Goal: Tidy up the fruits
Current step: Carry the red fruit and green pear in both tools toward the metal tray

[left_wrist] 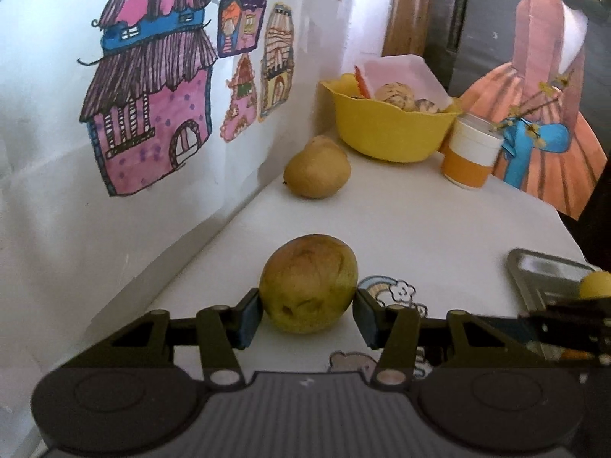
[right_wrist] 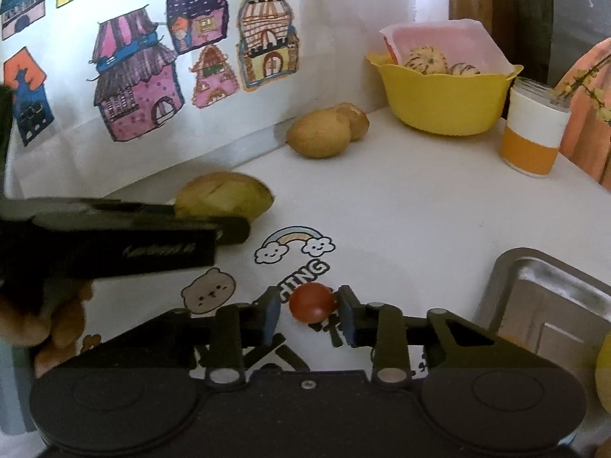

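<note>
On the left we see the wall with taped house drawings [right_wrist: 137, 87] along the desk's [left_wrist: 439, 229] left edge. Our left gripper [left_wrist: 308, 311] sits low over the desk, its blue pads on either side of a green-yellow mango [left_wrist: 309, 282]; the left pad looks to touch the skin, the right pad is at or just off it, so we cannot tell if it is clamped. From the right wrist view the same mango [right_wrist: 225, 194] shows beyond the left gripper's black body, blurred, near the desk's left edge.

Further back along that edge lie two more mangoes [left_wrist: 317, 168], touching each other, one partly behind the other.

Mid-desk, our right gripper [right_wrist: 311, 315] has both pads against a small red fruit [right_wrist: 312, 301], closed on it, over the cartoon rainbow-and-bear print [right_wrist: 294, 246] on the desk cover.

In the far corner stands a yellow bowl [left_wrist: 385, 129] holding a pale pink container [left_wrist: 401, 70] and striped roundish items we cannot identify. Just right of the bowl stands a white-and-orange cup [left_wrist: 471, 152], near a large picture of an orange dress [left_wrist: 542, 107].

At the desk's right edge sits a metal tray [right_wrist: 542, 297], with a bit of a yellow fruit [right_wrist: 603, 374] at the frame border beside it.
</note>
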Motion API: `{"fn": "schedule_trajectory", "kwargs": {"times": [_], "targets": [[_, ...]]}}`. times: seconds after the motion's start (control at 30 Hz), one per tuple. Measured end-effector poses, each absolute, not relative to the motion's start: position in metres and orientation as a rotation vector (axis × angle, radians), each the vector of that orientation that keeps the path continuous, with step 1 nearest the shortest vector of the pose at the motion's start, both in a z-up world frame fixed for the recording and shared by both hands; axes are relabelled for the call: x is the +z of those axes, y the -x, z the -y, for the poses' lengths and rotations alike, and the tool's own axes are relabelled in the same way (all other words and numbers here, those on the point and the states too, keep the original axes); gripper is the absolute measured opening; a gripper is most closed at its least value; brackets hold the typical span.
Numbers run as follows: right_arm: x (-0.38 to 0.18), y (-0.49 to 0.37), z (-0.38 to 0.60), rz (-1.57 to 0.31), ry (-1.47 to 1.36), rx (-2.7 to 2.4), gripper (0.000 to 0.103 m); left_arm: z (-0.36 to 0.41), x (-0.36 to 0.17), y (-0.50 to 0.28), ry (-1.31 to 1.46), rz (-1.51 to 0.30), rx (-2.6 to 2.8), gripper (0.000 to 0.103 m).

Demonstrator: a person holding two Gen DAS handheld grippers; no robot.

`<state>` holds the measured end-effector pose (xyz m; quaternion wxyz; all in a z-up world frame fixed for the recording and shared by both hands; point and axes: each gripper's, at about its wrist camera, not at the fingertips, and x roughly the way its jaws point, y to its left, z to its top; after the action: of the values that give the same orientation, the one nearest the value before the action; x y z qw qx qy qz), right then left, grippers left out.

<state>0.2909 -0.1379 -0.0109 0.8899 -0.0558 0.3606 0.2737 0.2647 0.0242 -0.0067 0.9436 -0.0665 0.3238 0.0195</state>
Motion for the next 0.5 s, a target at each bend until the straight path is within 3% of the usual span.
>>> {"fn": "schedule_trajectory", "kwargs": {"times": [0.07, 0.5], "targets": [[-0.011, -0.289, 0.139, -0.747, 0.116, 0.566, 0.026, -0.022, -0.007, -0.259, 0.124, -0.656, 0.03, 0.056], [-0.009, -0.258, 0.152, -0.746, 0.102, 0.572, 0.025, -0.004, -0.01, -0.22, 0.061, -0.63, -0.04, 0.055]]}}
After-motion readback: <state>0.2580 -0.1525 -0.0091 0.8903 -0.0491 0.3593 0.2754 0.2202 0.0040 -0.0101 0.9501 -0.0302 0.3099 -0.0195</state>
